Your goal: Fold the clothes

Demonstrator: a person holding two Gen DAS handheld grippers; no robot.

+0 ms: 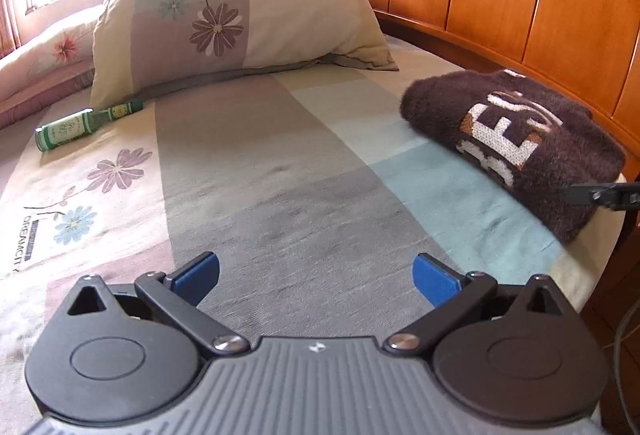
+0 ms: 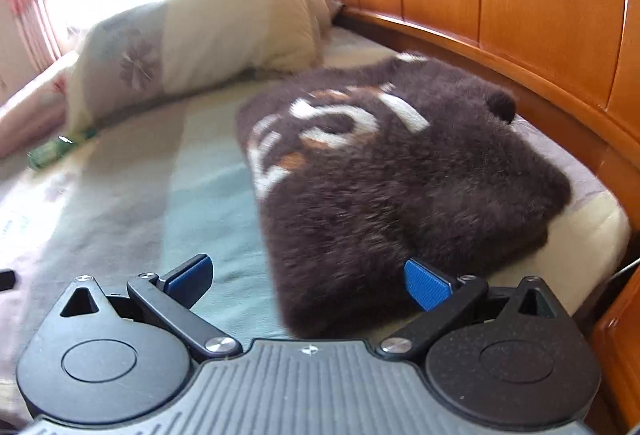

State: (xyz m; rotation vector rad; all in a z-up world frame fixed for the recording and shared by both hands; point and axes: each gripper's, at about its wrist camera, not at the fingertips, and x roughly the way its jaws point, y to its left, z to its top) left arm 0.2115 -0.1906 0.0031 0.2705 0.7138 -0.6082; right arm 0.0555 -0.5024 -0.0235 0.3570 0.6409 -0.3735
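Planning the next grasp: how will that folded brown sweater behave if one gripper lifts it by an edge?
The sweater looks thick and fuzzy, so probably floppy: an edge lift would likely unfold the layers. The pile should grip well against the pads. It looks bulky, likely light for its size.

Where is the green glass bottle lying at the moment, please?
The green bottle lies on its side on the bedsheet, far left in both wrist views, just in front of the floral pillow's lower left corner, well away from the folded brown sweater.

Open bedsheet (image 1: 280, 171) between bottle (image 1: 76, 125), pillow (image 1: 240, 19) and folded sweater (image 1: 516, 143).
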